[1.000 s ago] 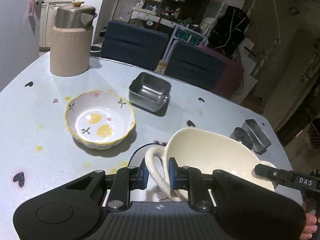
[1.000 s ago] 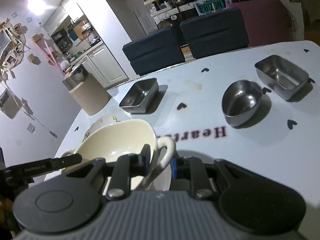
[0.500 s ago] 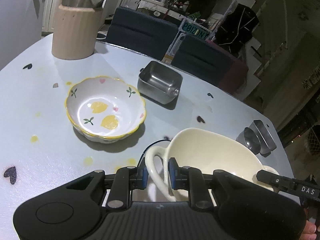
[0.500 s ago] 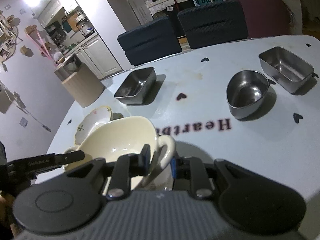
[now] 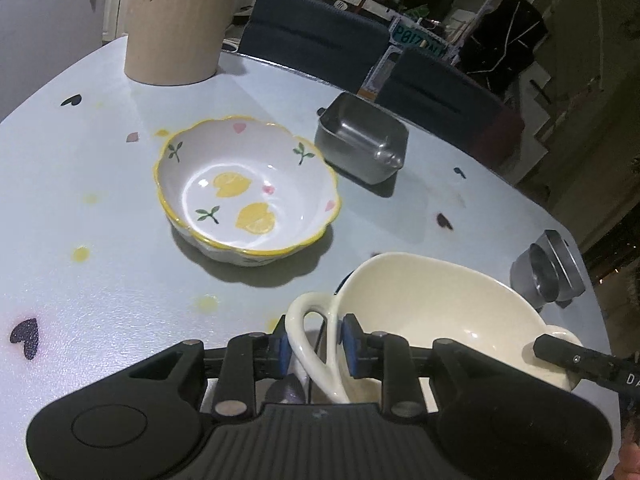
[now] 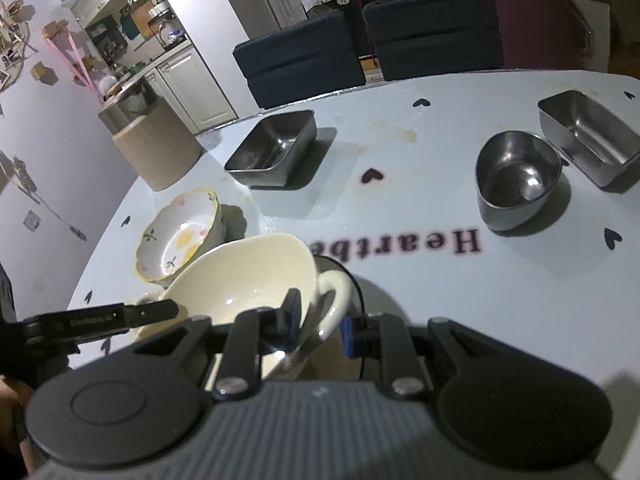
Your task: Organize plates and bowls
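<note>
while being carried low over the table, beside the lemon-patterned bowl, the cream two-handled bowl is being judged heavy, glazed-slick and breakable; its loop handles are being straddled by the left gripper, just loosening, and clamped by the right gripper.

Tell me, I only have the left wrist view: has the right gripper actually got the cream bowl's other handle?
Observer: Yes. The right gripper is shut on the cream bowl, with the handle between its pads.
Operator: What are those metal things at my right edge?
Observer: A rounded steel bowl and a rectangular steel tray, side by side, both empty.
Operator: Anything printed near them?
Observer: Dark lettering, "Heartbe", between them and the cream bowl.
</note>
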{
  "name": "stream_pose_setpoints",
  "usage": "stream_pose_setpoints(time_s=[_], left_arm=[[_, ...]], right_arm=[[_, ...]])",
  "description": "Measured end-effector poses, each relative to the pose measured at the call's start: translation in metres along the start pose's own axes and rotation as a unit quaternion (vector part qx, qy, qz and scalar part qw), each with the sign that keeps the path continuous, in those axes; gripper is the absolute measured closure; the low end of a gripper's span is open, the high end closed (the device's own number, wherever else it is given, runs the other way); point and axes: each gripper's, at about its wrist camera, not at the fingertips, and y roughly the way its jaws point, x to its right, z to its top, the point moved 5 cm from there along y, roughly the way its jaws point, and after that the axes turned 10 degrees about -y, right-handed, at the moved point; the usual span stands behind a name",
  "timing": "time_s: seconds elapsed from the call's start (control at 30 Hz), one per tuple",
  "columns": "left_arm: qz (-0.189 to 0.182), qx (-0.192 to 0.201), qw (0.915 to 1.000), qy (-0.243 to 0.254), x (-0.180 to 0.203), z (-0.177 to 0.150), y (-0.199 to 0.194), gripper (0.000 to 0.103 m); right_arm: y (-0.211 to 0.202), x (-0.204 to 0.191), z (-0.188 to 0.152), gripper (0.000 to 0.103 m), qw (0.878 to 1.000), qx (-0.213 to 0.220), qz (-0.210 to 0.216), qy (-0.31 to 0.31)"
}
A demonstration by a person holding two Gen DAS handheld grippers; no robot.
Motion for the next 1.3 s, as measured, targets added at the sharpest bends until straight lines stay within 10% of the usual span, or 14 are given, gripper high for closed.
stream_pose_setpoints(time_s=[1.3], left_arm=[[0.037,-0.016,0.9981,0.047,0.006,-0.008,0.006,0.069]], right_arm=[[0.015,-0.005,-0.009,0.075,0.997,-0.078,-0.013,-0.021]])
